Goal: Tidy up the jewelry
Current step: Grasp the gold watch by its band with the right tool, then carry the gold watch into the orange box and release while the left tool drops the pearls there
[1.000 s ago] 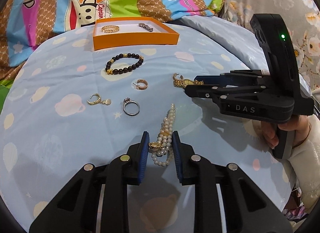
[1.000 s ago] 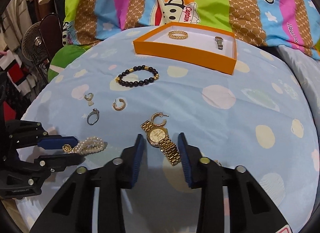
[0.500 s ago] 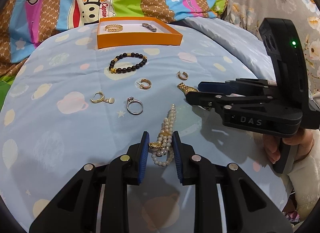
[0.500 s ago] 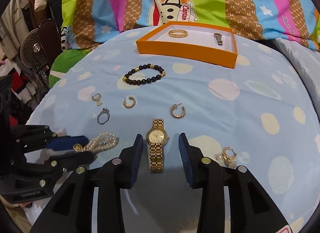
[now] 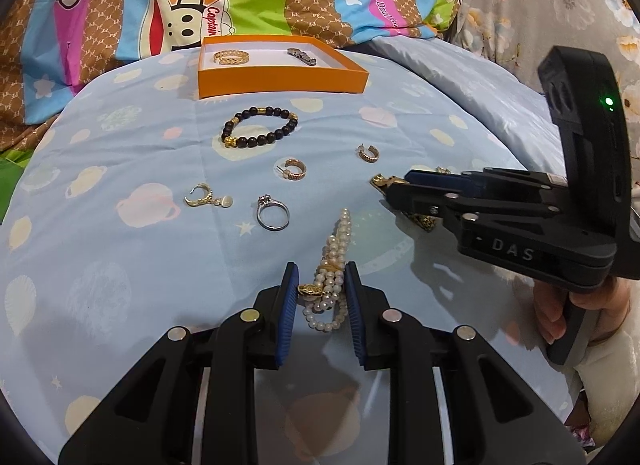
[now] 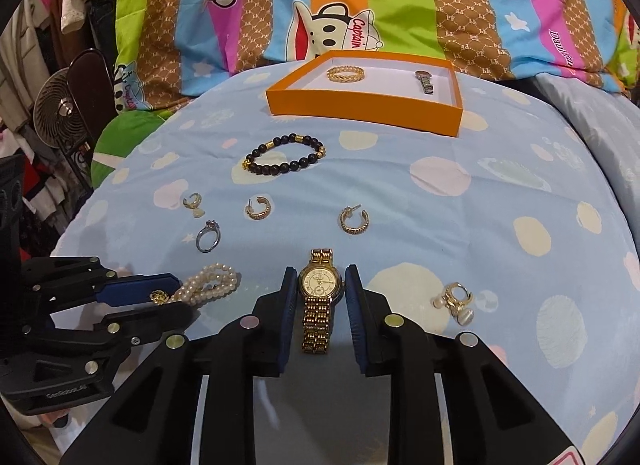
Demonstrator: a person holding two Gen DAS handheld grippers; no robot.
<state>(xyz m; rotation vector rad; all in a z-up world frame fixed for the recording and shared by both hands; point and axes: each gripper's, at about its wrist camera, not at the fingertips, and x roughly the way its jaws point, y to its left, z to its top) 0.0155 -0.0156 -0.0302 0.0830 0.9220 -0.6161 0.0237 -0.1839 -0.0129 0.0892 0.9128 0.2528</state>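
Note:
A pearl bracelet [image 5: 334,265] with a gold clasp lies on the blue bedspread, and my left gripper [image 5: 322,270] is shut on its near end. My right gripper [image 6: 320,271] has its blue pads against both sides of a gold watch [image 6: 320,285]; its jaws are closing on the case. The watch strap lies straight towards the camera. An orange box [image 5: 280,83] at the back holds a gold band [image 5: 231,56] and a silver piece [image 5: 302,56]. In the left wrist view the right gripper [image 5: 394,185] hides most of the watch.
Loose on the spread are a black bead bracelet [image 5: 260,127], two gold hoop earrings [image 5: 295,169] [image 5: 369,153], a silver ring [image 5: 273,214] and a pearl drop earring [image 5: 208,198]. Another pearl earring [image 6: 454,299] lies right of the watch. A striped cartoon quilt [image 6: 340,5] rises behind the box.
The watch turned from slanted to straight between the right jaws and came away from the hoop earring. The right jaws widened, then closed on the case. The left gripper kept still.

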